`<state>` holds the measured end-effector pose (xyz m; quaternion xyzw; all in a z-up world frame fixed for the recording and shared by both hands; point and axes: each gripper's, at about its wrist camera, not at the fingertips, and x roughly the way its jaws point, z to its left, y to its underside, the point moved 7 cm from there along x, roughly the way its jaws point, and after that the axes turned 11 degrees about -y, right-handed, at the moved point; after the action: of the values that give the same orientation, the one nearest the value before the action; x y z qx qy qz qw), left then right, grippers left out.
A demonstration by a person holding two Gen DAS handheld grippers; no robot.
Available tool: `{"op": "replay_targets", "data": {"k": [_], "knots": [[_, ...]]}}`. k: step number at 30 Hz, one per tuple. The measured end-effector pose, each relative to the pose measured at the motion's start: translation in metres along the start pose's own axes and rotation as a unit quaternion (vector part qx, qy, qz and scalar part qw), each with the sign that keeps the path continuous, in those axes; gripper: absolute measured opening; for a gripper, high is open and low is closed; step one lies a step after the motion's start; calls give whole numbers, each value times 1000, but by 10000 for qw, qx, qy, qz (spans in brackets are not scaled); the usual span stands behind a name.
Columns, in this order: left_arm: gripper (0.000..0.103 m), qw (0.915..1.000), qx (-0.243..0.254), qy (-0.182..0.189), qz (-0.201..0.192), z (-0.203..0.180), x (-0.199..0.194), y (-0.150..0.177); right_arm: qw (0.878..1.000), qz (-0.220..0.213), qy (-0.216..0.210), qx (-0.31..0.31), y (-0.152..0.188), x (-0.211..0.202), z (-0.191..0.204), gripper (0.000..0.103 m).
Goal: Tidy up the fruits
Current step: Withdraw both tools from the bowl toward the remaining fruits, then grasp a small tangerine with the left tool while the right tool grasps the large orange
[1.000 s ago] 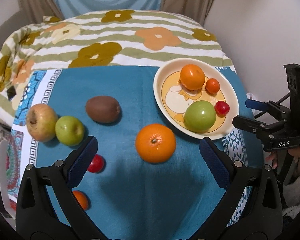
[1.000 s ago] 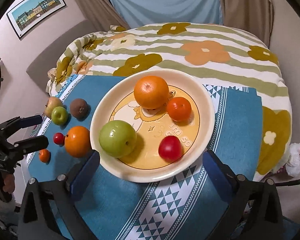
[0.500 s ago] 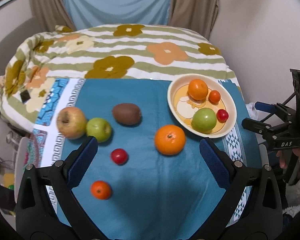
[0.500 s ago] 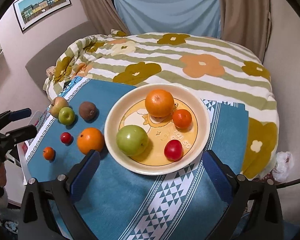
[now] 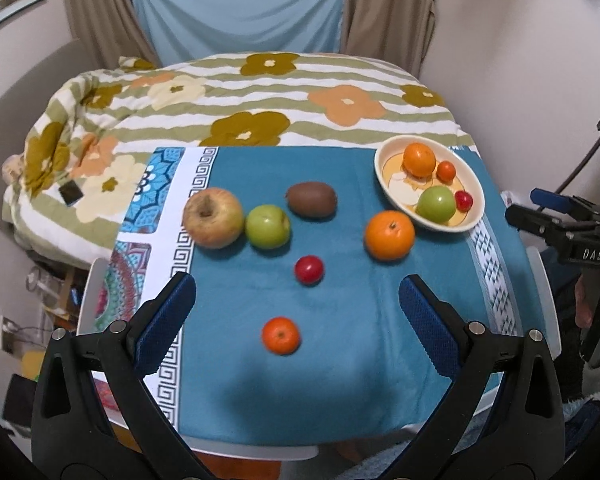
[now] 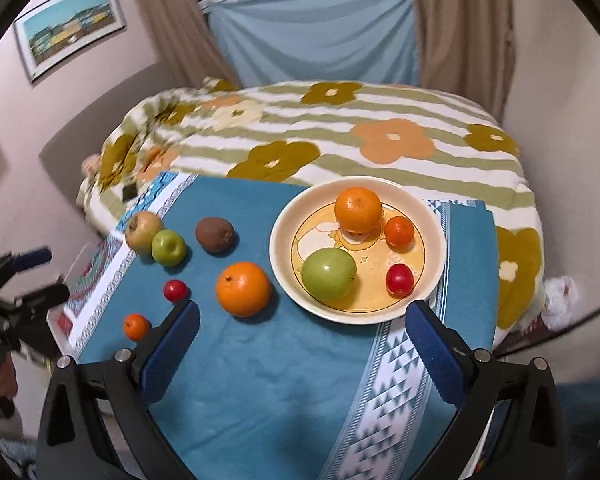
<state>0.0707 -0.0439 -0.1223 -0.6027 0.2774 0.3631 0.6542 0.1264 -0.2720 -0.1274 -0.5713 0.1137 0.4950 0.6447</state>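
Plate [image 5: 471, 222] rim hiding green apple [image 5: 436, 204] base, fruits blurred

White letters "DAS" stand on the black body of the right gripper [image 5: 540, 216] — nothing else is legible.

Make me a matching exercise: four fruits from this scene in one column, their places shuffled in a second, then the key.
1. kiwi
2. green apple in the plate
3. small orange fruit on the cloth
4. yellow-red apple

A. nearest the left gripper
B. touching the other green apple
C. alone on the blue cloth, behind the red fruit
D. on the plate

Pairs: 1-C, 2-D, 3-A, 4-B
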Motion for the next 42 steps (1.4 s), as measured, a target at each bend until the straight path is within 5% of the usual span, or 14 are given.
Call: {"op": "replay_targets", "data": {"k": [12,22,32,42], "knots": [[103,9973,597,388,194,15,50,51,9976,263,550,333,36,52,33,102],[79,9877,1335,731,363,-10,102,85,9966,409,611,362,49,100,42,102],[43,9835,1470,892,567,-16,116,90,9957,475,686,402,43,124,40,99],[43,9832,1368,1025,635,-11,118,89,9940,562,834,423,33,148,34,84]]}}
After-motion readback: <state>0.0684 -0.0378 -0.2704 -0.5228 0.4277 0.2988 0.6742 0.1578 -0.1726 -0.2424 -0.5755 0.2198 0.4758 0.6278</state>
